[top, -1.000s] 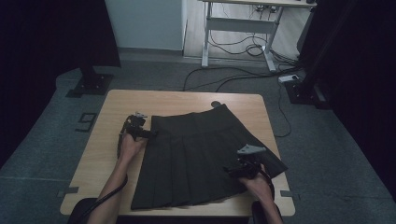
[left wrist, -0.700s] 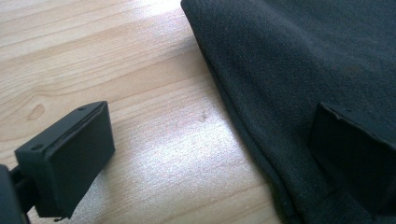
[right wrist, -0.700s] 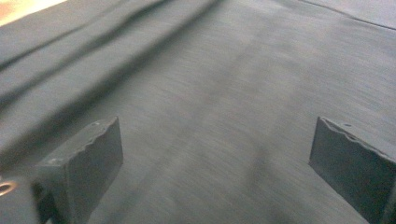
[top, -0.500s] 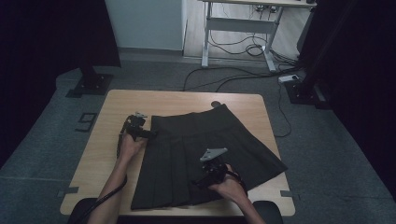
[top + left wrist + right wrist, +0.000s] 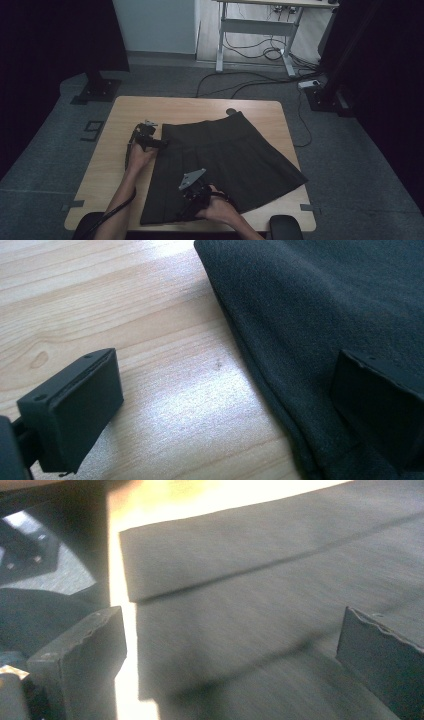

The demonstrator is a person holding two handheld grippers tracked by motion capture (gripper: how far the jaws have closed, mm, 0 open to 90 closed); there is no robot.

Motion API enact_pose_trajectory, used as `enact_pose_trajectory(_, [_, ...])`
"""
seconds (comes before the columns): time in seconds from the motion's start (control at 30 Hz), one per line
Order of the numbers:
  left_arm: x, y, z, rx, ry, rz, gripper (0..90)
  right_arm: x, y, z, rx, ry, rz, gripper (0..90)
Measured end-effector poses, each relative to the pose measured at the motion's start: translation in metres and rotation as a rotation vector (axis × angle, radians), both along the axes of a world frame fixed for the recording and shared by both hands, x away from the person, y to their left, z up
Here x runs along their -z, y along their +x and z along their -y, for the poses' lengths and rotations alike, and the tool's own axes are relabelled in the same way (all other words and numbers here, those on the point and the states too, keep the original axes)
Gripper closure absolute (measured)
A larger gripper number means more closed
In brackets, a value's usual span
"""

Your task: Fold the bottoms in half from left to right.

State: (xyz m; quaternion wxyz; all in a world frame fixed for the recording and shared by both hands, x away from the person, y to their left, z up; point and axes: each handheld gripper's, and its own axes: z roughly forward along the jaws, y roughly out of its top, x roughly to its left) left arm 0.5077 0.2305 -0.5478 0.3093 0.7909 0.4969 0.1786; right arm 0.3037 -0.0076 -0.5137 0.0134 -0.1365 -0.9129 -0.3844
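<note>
A dark pleated skirt (image 5: 235,155) lies flat on the wooden table (image 5: 200,107), waistband toward the far side. My left gripper (image 5: 159,143) rests at the waistband's left corner. In the left gripper view it (image 5: 220,405) is open, one jaw over bare wood (image 5: 125,315), the other over the skirt's edge (image 5: 300,340). My right gripper (image 5: 187,202) hovers over the skirt's front left part near the hem. Its jaws have just been opening. In the right gripper view it (image 5: 225,665) stands wide open above the cloth (image 5: 260,595), with nothing pinched.
A small dark round object (image 5: 231,111) sits at the table's far edge by the waistband. A black pad (image 5: 285,227) sticks out below the front right edge. A desk frame (image 5: 255,30) and cables (image 5: 250,85) lie on the floor behind the table.
My right hand has swept left across the skirt, from its right hem side to the front left part. The left gripper has stayed at the waistband corner.
</note>
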Motion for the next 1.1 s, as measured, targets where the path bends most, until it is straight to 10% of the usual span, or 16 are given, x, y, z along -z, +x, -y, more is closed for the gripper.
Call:
enact_pose_trajectory(0.33, [0.0,0.0,0.0,-0.001,0.0,0.0,0.4,0.026,-0.014,-0.022,-0.068,-0.108,0.023,0.0])
enact_pose_trajectory(0.5, [0.0,0.0,0.0,-0.001,0.0,-0.001,0.0,0.029,-0.02,-0.023,-0.087,-0.152,0.124,1.7])
enact_pose_trajectory(0.83, [0.0,0.0,0.001,-0.007,-0.002,0.007,1.4,0.023,-0.011,-0.012,0.025,-0.115,0.129,43.2])
enact_pose_trajectory(1.1, [-0.003,-0.008,0.01,0.087,-0.082,0.05,64.4,0.02,-0.004,-0.007,0.083,-0.12,0.139,75.5])
